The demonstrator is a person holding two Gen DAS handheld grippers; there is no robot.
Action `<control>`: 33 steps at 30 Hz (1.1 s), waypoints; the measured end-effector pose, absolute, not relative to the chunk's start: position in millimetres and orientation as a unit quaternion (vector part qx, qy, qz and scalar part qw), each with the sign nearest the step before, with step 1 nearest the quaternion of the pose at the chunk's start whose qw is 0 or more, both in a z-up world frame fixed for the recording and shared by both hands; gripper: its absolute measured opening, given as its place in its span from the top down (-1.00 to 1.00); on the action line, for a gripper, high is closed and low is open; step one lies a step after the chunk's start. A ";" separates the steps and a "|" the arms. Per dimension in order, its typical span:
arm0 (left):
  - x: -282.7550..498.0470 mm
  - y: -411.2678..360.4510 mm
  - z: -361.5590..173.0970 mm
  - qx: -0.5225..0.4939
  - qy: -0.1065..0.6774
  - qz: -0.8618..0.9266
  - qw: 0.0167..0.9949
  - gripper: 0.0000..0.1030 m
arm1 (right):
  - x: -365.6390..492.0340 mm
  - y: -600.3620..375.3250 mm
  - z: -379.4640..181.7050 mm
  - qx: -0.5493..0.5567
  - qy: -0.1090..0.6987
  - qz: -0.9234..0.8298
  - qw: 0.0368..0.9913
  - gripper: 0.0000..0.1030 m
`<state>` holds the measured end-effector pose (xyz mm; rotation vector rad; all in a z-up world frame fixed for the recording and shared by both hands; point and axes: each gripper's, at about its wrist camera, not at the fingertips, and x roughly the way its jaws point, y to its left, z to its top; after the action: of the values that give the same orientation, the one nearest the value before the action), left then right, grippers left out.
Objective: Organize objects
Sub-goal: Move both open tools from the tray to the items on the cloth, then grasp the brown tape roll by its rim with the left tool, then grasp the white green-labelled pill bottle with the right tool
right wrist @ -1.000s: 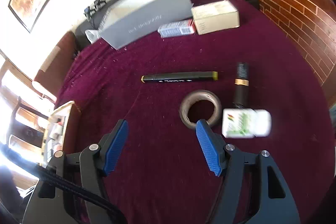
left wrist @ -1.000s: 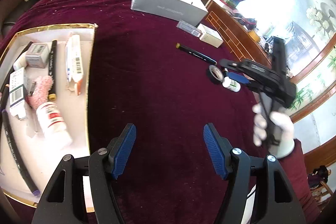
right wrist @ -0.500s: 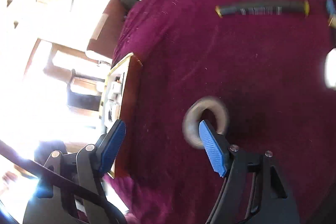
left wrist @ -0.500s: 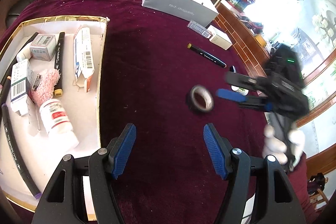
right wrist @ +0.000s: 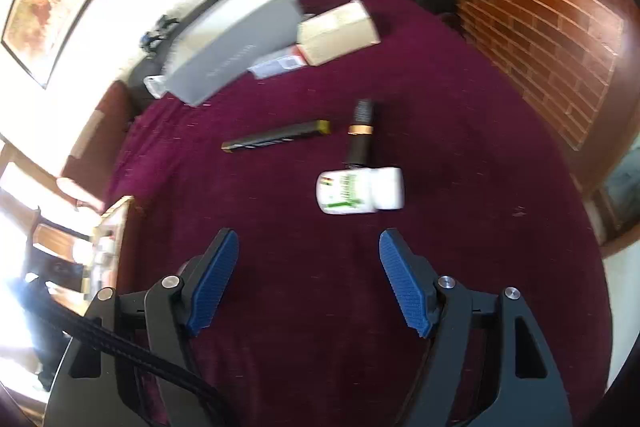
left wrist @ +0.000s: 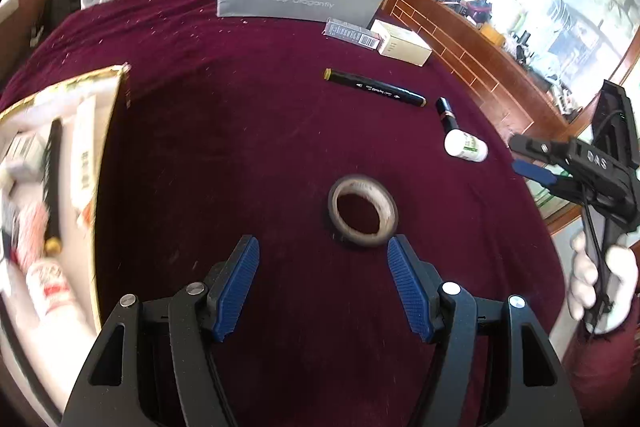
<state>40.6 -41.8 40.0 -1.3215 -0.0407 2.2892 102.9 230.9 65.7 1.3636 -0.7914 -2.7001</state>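
The left gripper (left wrist: 323, 279) stands wide open and empty at the bottom of its frame, with the tape roll (left wrist: 363, 211) flat on the maroon cloth (left wrist: 240, 155) just above its right pad. The right gripper (right wrist: 309, 279) also gapes with nothing between its pads; its jaws have just been opening. Above it near mid-frame lies the white bottle (right wrist: 360, 191) on its side, touching a black tube (right wrist: 360, 135); a black marker (right wrist: 276, 137) sits to the left. The tray (left wrist: 108, 163) fills the left edge of the left view.
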 end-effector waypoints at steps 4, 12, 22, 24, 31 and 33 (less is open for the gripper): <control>21.5 -27.2 26.5 -0.497 -0.007 0.837 0.229 -0.18 | 97.4 229.0 58.5 0.438 -0.237 -0.867 -0.009 -0.42; 3.4 3.1 5.9 -0.505 0.013 0.836 0.216 -0.17 | 72.9 228.3 47.7 0.435 -0.243 -0.867 -0.013 -0.42; 16.8 14.8 6.6 -0.482 0.050 0.841 0.240 0.82 | 48.7 226.4 37.9 0.445 -0.194 -0.873 -0.056 -0.43; 19.1 13.3 6.2 -0.483 0.047 0.840 0.241 0.82 | 44.2 225.0 34.5 0.449 -0.185 -0.872 -0.061 -0.43; 17.5 16.6 3.7 -0.483 0.048 0.840 0.242 0.81 | 35.0 217.3 26.5 0.462 -0.171 -0.867 -0.075 -0.43; 18.9 20.8 3.3 -0.475 0.059 0.845 0.239 0.79 | 32.8 215.1 24.9 0.463 -0.165 -0.867 -0.082 -0.43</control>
<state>18.9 20.8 3.3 -1.3008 0.1604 2.3140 32.8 215.1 24.9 1.5371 -0.5471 -2.8762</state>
